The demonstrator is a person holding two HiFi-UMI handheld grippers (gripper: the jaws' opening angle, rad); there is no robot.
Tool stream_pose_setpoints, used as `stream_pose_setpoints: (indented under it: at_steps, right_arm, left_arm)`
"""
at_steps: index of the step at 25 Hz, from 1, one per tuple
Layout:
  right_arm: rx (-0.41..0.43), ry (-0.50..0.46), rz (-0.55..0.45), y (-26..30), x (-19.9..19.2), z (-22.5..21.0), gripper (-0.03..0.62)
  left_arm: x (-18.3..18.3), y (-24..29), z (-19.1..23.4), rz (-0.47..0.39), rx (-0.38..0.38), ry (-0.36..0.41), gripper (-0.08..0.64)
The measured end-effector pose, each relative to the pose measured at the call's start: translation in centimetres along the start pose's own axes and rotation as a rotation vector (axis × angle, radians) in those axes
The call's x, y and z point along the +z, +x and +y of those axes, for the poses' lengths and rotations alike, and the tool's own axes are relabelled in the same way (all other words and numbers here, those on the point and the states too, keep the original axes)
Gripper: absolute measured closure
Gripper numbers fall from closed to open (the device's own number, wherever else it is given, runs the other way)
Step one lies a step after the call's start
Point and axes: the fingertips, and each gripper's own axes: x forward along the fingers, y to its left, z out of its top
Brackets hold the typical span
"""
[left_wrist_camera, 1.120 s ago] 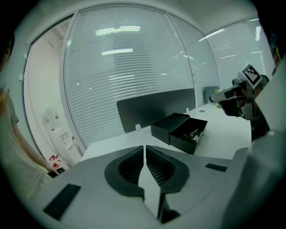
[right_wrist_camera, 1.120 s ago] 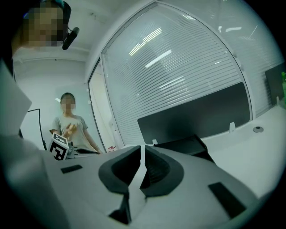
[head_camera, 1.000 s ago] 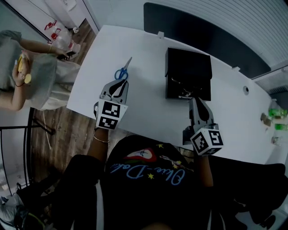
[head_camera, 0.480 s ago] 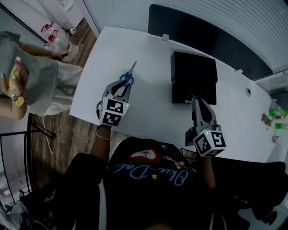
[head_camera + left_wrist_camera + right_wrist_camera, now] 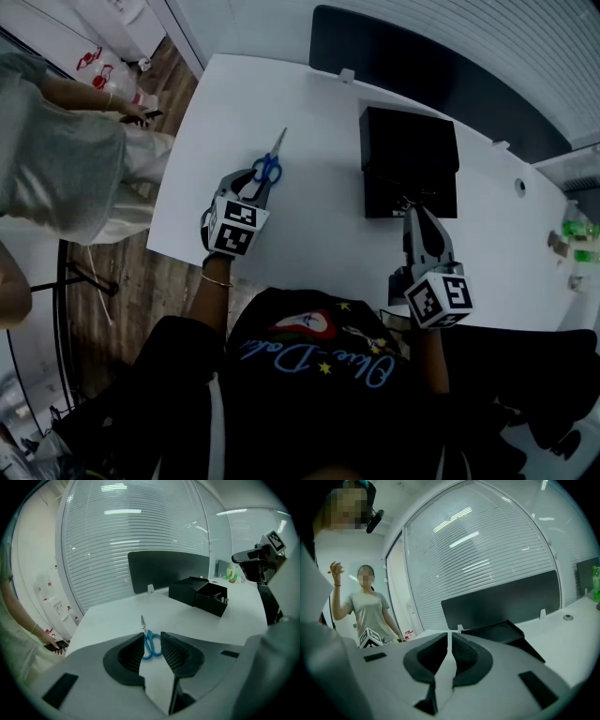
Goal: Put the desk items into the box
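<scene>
Blue-handled scissors (image 5: 269,167) lie flat on the white table (image 5: 309,225), blades pointing away from me. My left gripper (image 5: 251,190) hovers just short of the handles. Its jaws have just been opening and stand open, with nothing pressed between the pads. In the left gripper view the scissors (image 5: 151,644) show through the gap of that gripper (image 5: 152,638), a little ahead of the tips. The open black box (image 5: 411,164) sits further right, with small items inside. My right gripper (image 5: 411,214) is shut and empty at the box's near edge; the right gripper view shows the box (image 5: 506,632) just beyond its tips (image 5: 450,637).
A person (image 5: 66,178) stands on the wooden floor off the table's left edge. A dark partition (image 5: 422,56) runs along the table's far side. Bottles (image 5: 579,242) stand at the far right. Bare table lies between the scissors and the box.
My left gripper has moved forward and down towards the scissors, and its jaws have opened. The right gripper has barely shifted. The person at the left has moved.
</scene>
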Motion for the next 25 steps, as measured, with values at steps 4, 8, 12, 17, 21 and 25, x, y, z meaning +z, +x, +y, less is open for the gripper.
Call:
stream_pose_setpoints:
  at_steps: [4,8,12,17,21,25]
  right_arm:
    - [-0.034,0.0,0.007,-0.1,-0.2,-0.6,0.557]
    - [-0.057,0.005,0.004,-0.1,0.0,-1.0,0.557]
    - [-0.065,0.011,0.004,0.2,0.1,-1.3,0.557]
    - [-0.066,0.014,0.011,0.6,-0.2,-1.9,0.557]
    - [-0.062,0.037,0.022,0.8,-0.5,-2.0,0.557]
    - [-0.064,0.036,0.021,1.1,-0.2,-2.3,0.557]
  left_arm:
    - [-0.5,1.3,0.3,0.029,-0.014,0.009,0.443]
    - [-0.8,2.1,0.3,0.056,-0.029,0.015,0.433]
    - [-1.3,3.0,0.5,0.09,-0.031,0.007,0.433]
    - [-2.1,4.5,0.5,0.137,-0.042,-0.004,0.433]
    - [-2.7,5.2,0.3,0.163,-0.048,-0.003,0.433]
    - [-2.5,5.6,0.5,0.169,-0.041,0.003,0.433]
